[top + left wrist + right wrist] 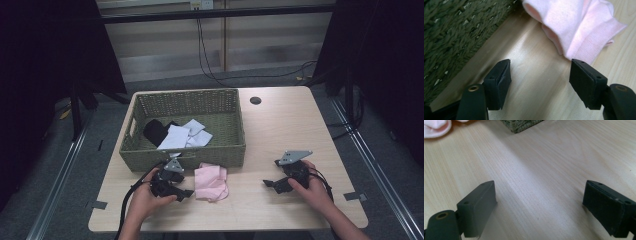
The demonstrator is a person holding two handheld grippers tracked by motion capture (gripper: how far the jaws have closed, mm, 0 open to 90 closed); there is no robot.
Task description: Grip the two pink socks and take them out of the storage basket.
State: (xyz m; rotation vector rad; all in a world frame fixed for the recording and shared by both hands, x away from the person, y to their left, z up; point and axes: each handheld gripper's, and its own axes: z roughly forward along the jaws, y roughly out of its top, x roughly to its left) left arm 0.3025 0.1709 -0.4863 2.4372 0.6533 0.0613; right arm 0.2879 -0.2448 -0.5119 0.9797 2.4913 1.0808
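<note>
Pink cloth (211,182) lain before basket (182,155); left gripper (184,194) held just beside cloth, jaws spread, empty. Right gripper (268,184) farther off, spread.

Black tools (186,194), grey triangular plates (295,157)

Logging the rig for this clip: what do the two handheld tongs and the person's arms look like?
Both tongs, left and right, are black, each topped by a grey three-cornered plate and trailing a black cable. Their jaws are flat rectangular black blocks with small screw holes. No sleeves reach the person's forearms in the high view.
</note>
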